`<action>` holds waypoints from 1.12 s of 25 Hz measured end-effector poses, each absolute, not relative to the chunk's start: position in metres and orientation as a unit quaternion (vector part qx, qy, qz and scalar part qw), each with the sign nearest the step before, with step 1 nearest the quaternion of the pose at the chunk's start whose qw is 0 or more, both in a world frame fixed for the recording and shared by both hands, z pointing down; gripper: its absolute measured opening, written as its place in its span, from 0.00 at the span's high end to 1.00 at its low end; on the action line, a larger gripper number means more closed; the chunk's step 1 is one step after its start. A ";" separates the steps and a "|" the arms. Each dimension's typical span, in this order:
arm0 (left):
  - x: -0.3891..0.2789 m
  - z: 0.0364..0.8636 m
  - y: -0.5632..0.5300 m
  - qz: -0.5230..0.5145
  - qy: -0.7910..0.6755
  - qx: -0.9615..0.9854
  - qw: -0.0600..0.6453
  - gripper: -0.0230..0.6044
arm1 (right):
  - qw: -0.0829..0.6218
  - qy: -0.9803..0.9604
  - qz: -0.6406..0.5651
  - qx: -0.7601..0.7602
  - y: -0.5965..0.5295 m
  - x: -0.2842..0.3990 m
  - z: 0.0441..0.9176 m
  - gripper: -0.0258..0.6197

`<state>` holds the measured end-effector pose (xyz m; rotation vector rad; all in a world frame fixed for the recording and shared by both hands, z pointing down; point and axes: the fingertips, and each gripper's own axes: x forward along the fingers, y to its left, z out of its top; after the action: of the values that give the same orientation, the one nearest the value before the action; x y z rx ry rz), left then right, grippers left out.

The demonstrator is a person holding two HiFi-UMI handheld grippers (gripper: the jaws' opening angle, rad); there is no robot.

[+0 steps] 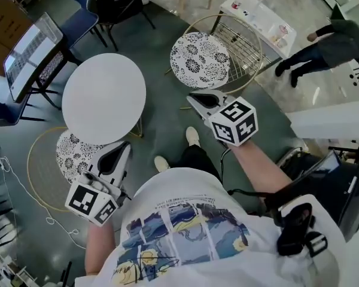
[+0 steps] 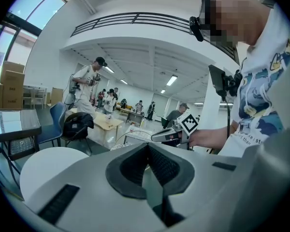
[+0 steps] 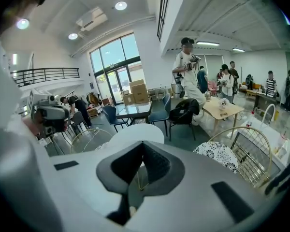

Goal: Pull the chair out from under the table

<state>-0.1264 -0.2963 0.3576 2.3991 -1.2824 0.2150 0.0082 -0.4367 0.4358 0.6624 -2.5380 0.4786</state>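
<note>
Chair [image 1: 198, 60] apart, ahead of jaws of right gripper [image 1: 191, 100]

Hardly any writing is legible. In the left gripper view the person's white T-shirt [image 2: 261, 115] carries a line of small dark print below its picture; its last word looks like "than", the rest is too small. The cubes on the left gripper [image 1: 124, 147] and right gripper [image 1: 191, 98] bear only black-and-white square markers.

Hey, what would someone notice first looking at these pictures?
A round white table sits left of centre, with one patterned chair standing clear to its right and a second chair partly tucked under its near edge. The left gripper and right gripper hover shut, empty.
</note>
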 end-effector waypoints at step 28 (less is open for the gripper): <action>-0.112 0.364 -0.262 0.081 -0.420 0.880 0.208 0.95 | 0.215 -0.956 0.095 0.178 -0.326 -0.032 0.378 0.95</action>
<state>-0.1116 -0.2622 0.3637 2.4481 -1.1689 0.2257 -0.0321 -0.3265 0.3782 0.4933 -2.6493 0.2626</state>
